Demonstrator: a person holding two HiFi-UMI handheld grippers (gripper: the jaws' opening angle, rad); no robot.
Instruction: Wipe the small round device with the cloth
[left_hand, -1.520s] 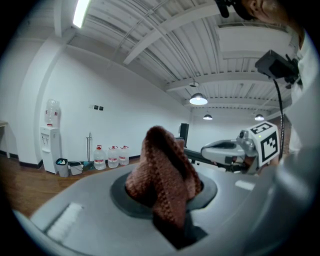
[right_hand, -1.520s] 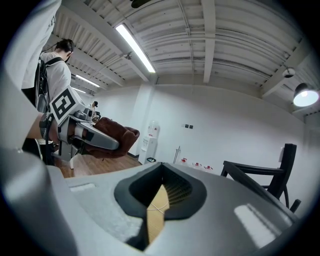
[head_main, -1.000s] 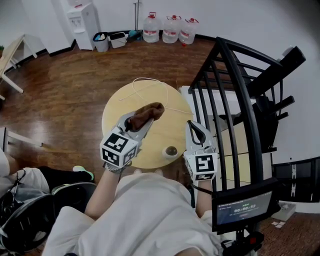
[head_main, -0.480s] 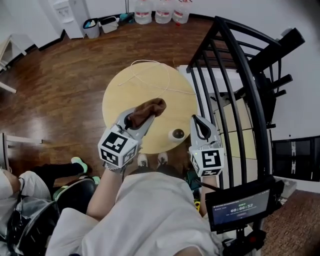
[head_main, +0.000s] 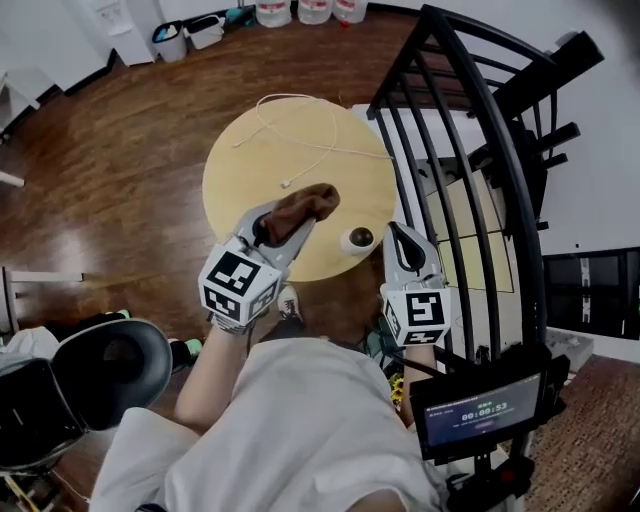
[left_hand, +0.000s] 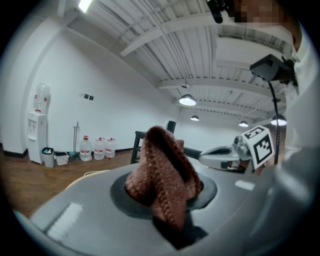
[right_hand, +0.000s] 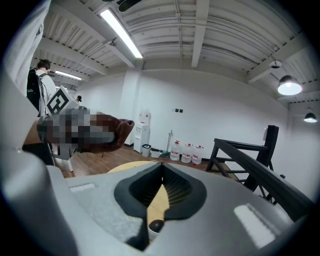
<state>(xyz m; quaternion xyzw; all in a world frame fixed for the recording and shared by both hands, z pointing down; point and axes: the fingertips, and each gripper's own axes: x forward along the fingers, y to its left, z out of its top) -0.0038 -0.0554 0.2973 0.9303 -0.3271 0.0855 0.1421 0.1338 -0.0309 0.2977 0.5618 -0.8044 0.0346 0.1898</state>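
The left gripper (head_main: 283, 224) grips a brown knitted cloth (head_main: 305, 204) above the round pale wooden table (head_main: 250, 170). The right gripper (head_main: 401, 238), clenched and empty, sits just right of the small round white, dark-topped device (head_main: 358, 240), which stands at the table's near right edge.

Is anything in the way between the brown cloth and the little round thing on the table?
Nothing visible. Only bare table lies between the cloth in the left hand-held gripper and the small round device at the table's edge. The white cable lies farther back.
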